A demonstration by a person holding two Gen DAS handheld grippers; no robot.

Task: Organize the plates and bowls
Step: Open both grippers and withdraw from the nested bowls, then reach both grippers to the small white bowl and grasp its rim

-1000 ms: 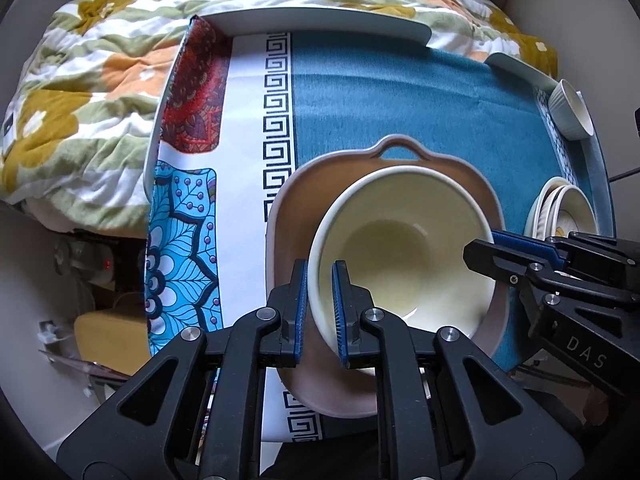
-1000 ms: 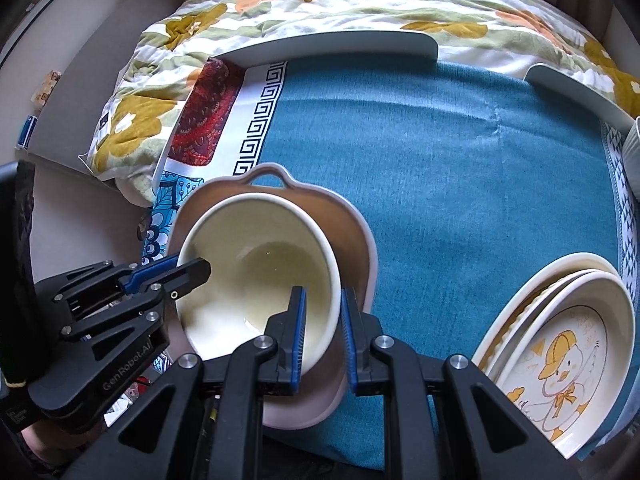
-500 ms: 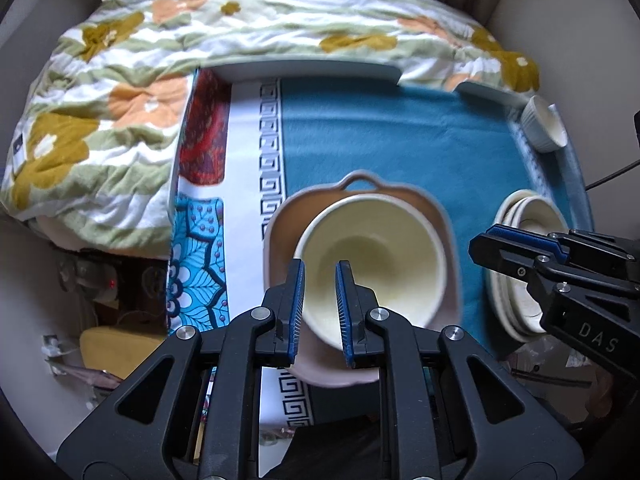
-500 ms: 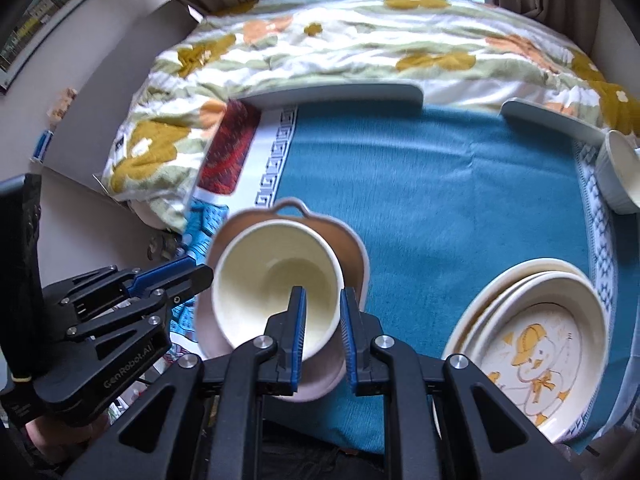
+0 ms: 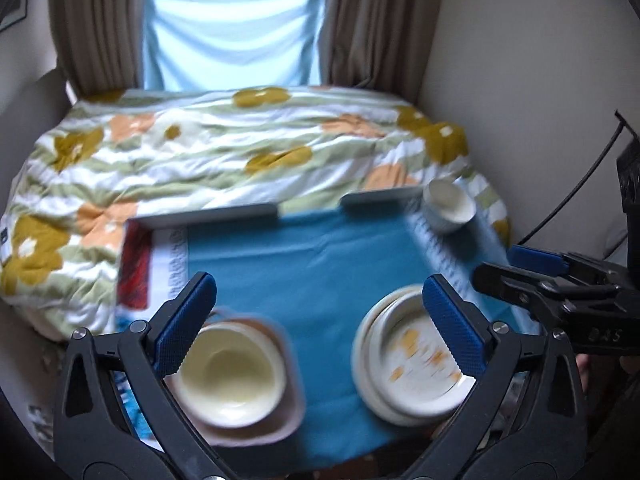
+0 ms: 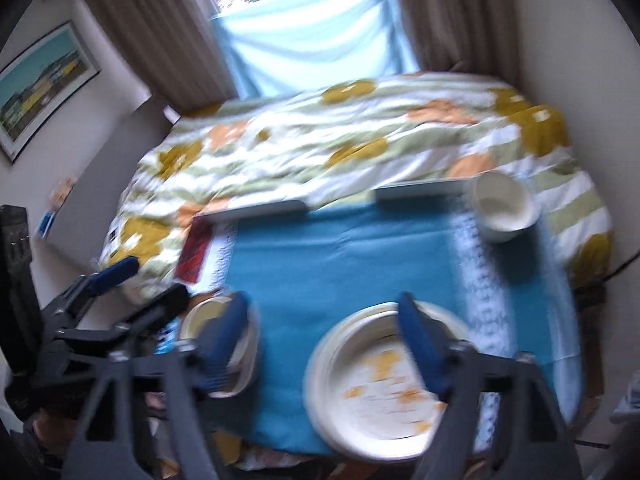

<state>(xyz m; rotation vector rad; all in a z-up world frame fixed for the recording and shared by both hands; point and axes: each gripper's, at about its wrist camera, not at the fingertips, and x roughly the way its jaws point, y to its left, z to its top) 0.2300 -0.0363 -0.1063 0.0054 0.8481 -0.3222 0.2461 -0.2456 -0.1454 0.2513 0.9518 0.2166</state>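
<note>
A cream bowl (image 5: pixel 232 380) sits inside a pinkish handled dish (image 5: pixel 280 424) at the near left of the blue tablecloth (image 5: pixel 320 264). A stack of cream plates with a yellow duck print (image 5: pixel 412 360) lies at the near right. A small white bowl (image 5: pixel 448 206) stands at the far right corner. My left gripper (image 5: pixel 316 292) is open and empty, held high above the table. My right gripper (image 6: pixel 324 304) is open and empty too, above the plates (image 6: pixel 380 384). The cream bowl (image 6: pixel 208 316) and the small bowl (image 6: pixel 504 208) also show in the right wrist view. Both views are blurred.
A floral quilt (image 5: pixel 224 152) covers the bed behind the table. Curtains and a window (image 5: pixel 232 32) are at the back, walls on both sides. Raised white rails (image 5: pixel 208 216) edge the table's far side. A framed picture (image 6: pixel 40 88) hangs at the left.
Both grippers let go of the cream bowl, opened wide and pulled up and back from the table. The bowl stays nested in the pinkish dish.
</note>
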